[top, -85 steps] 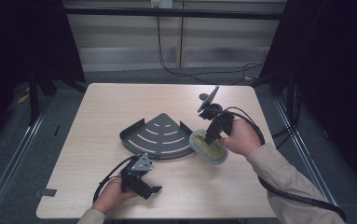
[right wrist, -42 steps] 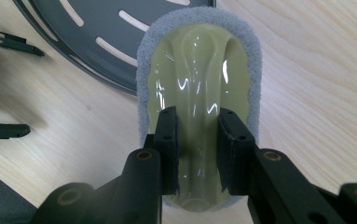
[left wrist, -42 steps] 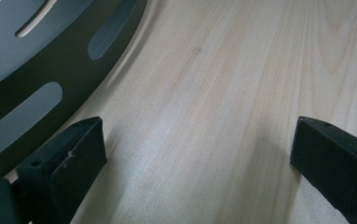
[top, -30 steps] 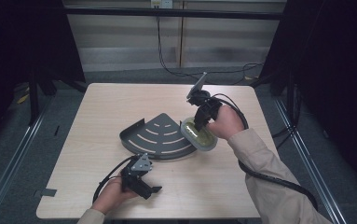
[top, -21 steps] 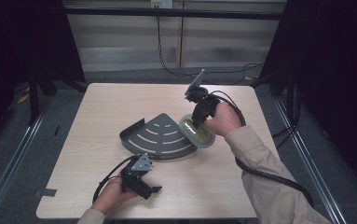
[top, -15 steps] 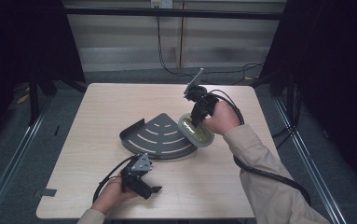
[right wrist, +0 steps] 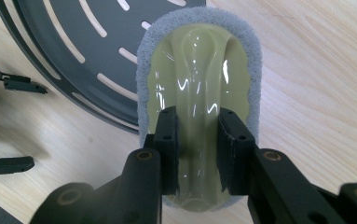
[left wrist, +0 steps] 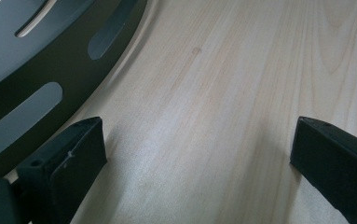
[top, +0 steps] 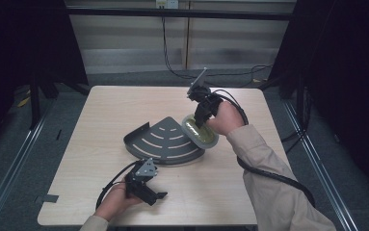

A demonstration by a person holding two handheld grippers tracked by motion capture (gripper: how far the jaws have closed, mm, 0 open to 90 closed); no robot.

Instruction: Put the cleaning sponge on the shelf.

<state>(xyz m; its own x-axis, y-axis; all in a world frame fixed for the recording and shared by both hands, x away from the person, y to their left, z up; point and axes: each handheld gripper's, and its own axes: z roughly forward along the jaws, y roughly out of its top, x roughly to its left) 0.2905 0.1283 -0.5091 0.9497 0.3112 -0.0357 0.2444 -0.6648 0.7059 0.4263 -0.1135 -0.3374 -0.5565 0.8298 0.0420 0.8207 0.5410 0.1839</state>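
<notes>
**Scrubber carried onto the edge of the rack**

Compared with the frame from 2.8 s ago, the right gripper (top: pixel 200 120) is seen further from the person, and the scrubber (top: pixel 199 130) has been moved from the bare table (top: pixel 100 120) beside the rack (top: pixel 165 141) onto the rack's edge. The left gripper (top: pixel 146 185) has stayed in its place near the table's front edge.

In the right gripper view, the jaws are closed on the raised middle ridge of the scrubber's glossy yellow-green handle (right wrist: pixel 199 93). The grey pad (right wrist: pixel 248 56) is seen all around this handle. The far end of the scrubber lies over the slotted dark rack (right wrist: pixel 73 56); the near end is over the wood. The right hand (top: pixel 225 118) is held above the scrubber, with the wrist bent downward and the forearm coming in from the lower right.

The left gripper (left wrist: pixel 199 154) is held low over the table with its jaws wide apart and nothing between them; the rack (left wrist: pixel 36 60) is just beside its left jaw.

Whether the pad presses on the rack cannot be told. The nearest end of the scrubber is hidden behind the jaws.
</notes>
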